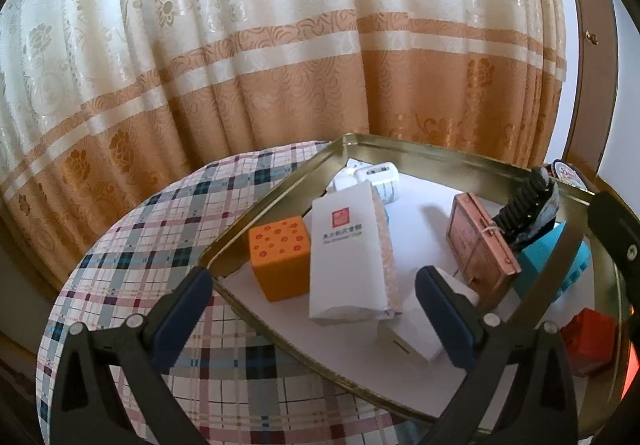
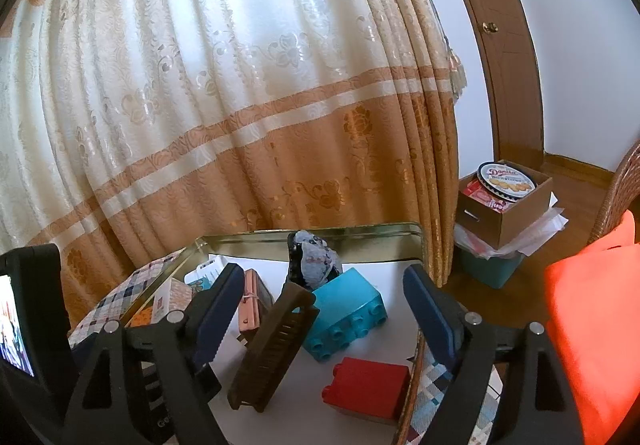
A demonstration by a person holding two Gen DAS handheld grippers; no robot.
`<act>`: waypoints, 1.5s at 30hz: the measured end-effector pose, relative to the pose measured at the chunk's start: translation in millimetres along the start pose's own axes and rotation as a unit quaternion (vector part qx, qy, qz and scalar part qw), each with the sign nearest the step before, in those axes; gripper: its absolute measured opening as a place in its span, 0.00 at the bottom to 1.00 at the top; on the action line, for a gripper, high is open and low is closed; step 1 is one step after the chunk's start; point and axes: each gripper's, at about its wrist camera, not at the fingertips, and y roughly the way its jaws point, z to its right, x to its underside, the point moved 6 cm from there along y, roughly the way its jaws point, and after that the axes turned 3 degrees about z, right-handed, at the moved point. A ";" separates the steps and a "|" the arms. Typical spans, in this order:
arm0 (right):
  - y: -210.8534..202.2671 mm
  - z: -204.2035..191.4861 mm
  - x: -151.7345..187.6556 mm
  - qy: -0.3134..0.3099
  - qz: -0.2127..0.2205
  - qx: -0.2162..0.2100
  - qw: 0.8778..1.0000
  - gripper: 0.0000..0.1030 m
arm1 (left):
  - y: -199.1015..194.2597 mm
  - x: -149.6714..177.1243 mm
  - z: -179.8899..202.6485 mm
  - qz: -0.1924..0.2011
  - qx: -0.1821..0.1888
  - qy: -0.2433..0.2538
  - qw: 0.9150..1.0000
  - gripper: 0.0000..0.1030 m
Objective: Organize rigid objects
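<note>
A gold metal tray (image 1: 276, 193) sits on a plaid-covered round table (image 1: 132, 265). It holds an orange box (image 1: 280, 257), a tall white box (image 1: 348, 257), a copper case (image 1: 480, 245), a white adapter (image 1: 408, 337), a blue brick (image 2: 344, 313), a red brick (image 2: 368, 381) and a dark comb (image 2: 272, 349). My left gripper (image 1: 312, 305) is open above the tray's near corner, the white box between its fingers. My right gripper (image 2: 324, 313) is open and empty above the comb and bricks.
A cream and orange curtain (image 2: 240, 105) hangs right behind the table. On the floor at right a cardboard box (image 2: 504, 213) holds a cookie tin. An orange cushion (image 2: 596, 309) lies on a wicker chair at far right. A wooden door frame (image 2: 504, 45) stands behind.
</note>
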 end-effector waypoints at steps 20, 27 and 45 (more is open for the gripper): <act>-3.5 -4.7 -0.5 -0.015 0.008 0.014 1.000 0.82 | -0.9 2.6 -2.3 0.016 0.008 -0.010 1.000 1.00; -8.6 -4.2 -2.4 -0.019 0.023 0.026 0.999 0.87 | -8.0 4.3 -7.0 0.026 0.019 -0.022 0.999 1.00; -23.2 -10.9 -6.5 -0.046 0.057 0.045 0.996 0.88 | -37.3 1.9 -22.6 0.097 -0.008 -0.045 0.994 1.00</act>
